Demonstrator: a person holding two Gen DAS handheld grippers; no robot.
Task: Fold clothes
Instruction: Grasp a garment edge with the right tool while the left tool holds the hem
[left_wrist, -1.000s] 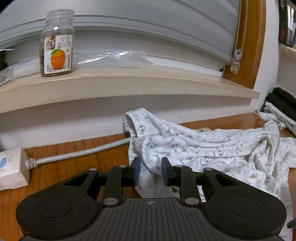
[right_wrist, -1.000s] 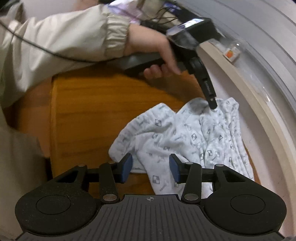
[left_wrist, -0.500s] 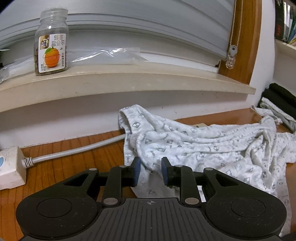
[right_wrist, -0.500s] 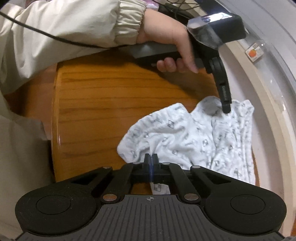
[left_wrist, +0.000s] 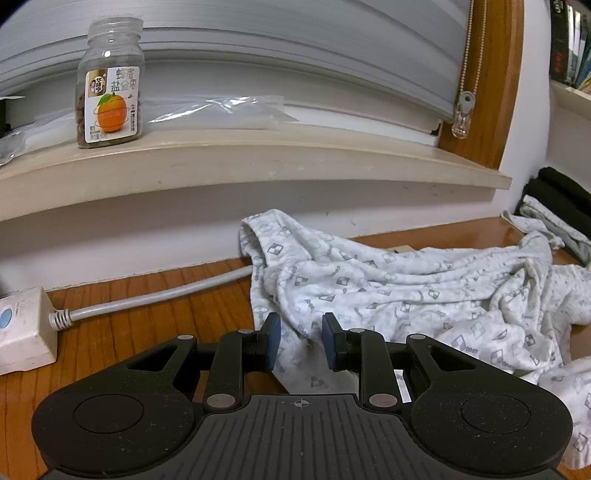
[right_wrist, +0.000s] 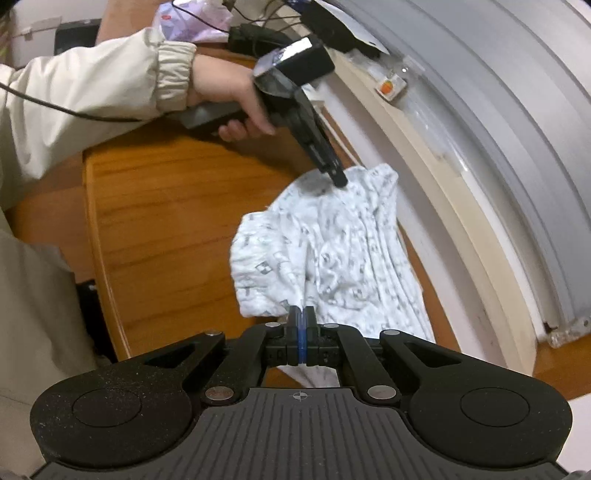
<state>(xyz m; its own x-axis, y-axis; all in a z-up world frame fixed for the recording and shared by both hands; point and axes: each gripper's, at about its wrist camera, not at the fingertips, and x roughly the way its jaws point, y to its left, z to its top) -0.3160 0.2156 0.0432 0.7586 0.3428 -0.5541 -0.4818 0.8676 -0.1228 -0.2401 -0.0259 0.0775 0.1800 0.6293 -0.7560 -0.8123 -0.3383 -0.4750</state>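
A white garment with a grey print (left_wrist: 406, 295) lies crumpled on the wooden table (right_wrist: 166, 221), close under the window sill. My left gripper (left_wrist: 301, 341) is open, its blue pads apart, with the garment's far end lying between and below them. In the right wrist view the left gripper (right_wrist: 338, 180) has its tips down on that end, and a hand holds its handle. My right gripper (right_wrist: 301, 332) is shut on the near edge of the garment (right_wrist: 332, 251). Cloth shows above and below its closed pads and rises toward them.
A jar with an orange label (left_wrist: 110, 85) and a clear plastic bag stand on the window sill (left_wrist: 258, 158). A white power strip (left_wrist: 18, 332) and its grey cable (left_wrist: 155, 299) lie at the left by the wall. Dark folded clothes (left_wrist: 557, 195) sit at the far right. A beige sleeve (right_wrist: 92, 96) reaches over the table.
My right gripper closed on the garment's near edge and rose, drawing the cloth up and toward it. The left gripper kept its place and its opening.
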